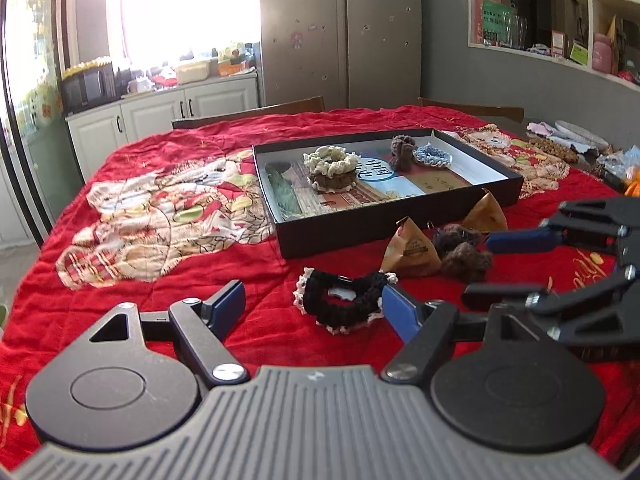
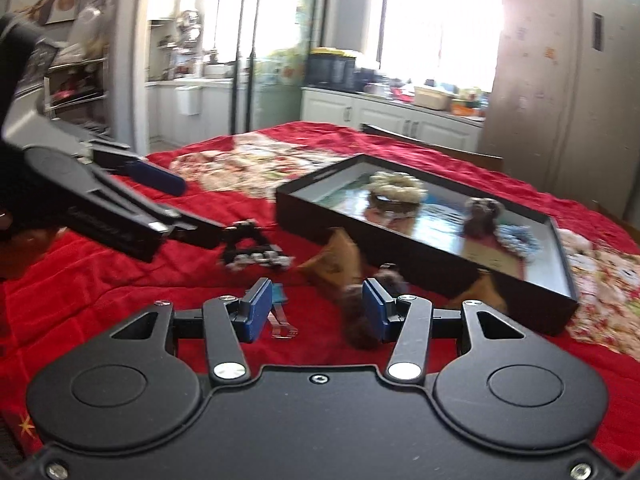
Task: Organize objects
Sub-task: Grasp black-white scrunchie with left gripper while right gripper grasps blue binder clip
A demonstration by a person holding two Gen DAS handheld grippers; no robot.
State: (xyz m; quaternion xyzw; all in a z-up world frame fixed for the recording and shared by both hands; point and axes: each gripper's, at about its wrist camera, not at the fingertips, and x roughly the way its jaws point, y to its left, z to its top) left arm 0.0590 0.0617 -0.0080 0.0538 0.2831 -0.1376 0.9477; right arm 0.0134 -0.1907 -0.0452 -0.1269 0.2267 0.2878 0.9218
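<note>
Left wrist view. Nearest us, the left tool (image 1: 312, 300) hangs spread wide with nothing clenched; the black scrunchie (image 1: 344, 300) lies on the red cloth (image 1: 160, 280) between its fingers, the right pad just at the scrunchie's edge. We judge the spread is set for a soft, wide ring. Beyond it a brown scrunchie (image 1: 464, 250) and two tan paper packets (image 1: 412, 254) sit loose near the black tray (image 1: 400, 220), likely awaiting sorting. Inside the tray: a cream scrunchie (image 1: 330, 160) stacked on a brown one, a brown knot (image 1: 402, 152), and a pale blue scrunchie (image 1: 432, 156) touching it, all resting on printed cards. The right tool (image 1: 516, 264) reaches in from the right toward the brown scrunchie.

Right wrist view, blurred. Closest to us, the right tool (image 2: 316, 312) is partly spread, gripping nothing; the brown scrunchie (image 2: 360, 316) sits against its right pad, and a small metal clip (image 2: 282, 320) lies just beside the left pad. The tan packet (image 2: 340, 258) is just ahead, against the tray (image 2: 440, 280) wall. The left tool (image 2: 200, 208) comes in from the left, poised over the black scrunchie (image 2: 252, 250). We judge each tool is lining up its own pickup, the tray being the destination.
</note>
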